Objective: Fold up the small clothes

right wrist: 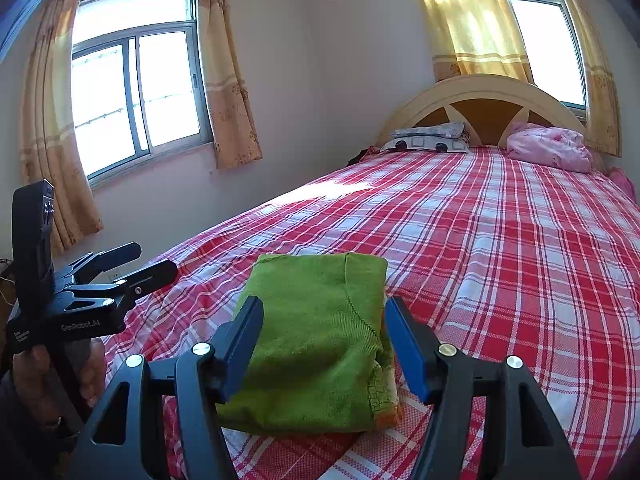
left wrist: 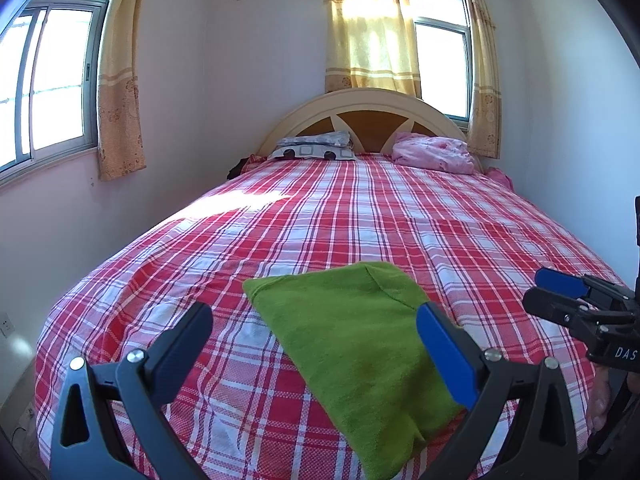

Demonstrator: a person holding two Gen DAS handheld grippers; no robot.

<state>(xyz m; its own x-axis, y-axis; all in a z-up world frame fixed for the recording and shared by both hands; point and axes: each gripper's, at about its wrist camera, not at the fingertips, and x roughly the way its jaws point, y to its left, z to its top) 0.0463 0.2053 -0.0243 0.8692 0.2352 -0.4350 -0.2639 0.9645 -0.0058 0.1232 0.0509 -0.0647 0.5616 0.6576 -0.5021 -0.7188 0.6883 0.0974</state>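
A green knitted garment (left wrist: 352, 344) lies folded into a neat rectangle on the red plaid bedspread (left wrist: 360, 216), near the foot of the bed. It also shows in the right wrist view (right wrist: 316, 340), with an orange-trimmed edge at its near right corner. My left gripper (left wrist: 316, 324) is open and empty, hovering above the garment. My right gripper (right wrist: 324, 316) is open and empty, its fingers either side of the garment's near end. Each gripper also shows in the other's view: the right gripper (left wrist: 560, 292) and the left gripper (right wrist: 156, 260).
A patterned pillow (left wrist: 316, 146) and a pink bundle of bedding (left wrist: 434, 152) lie at the cream headboard (left wrist: 368, 98). Walls flank the bed left and right. Curtained windows (left wrist: 52, 84) are on the left and behind the headboard.
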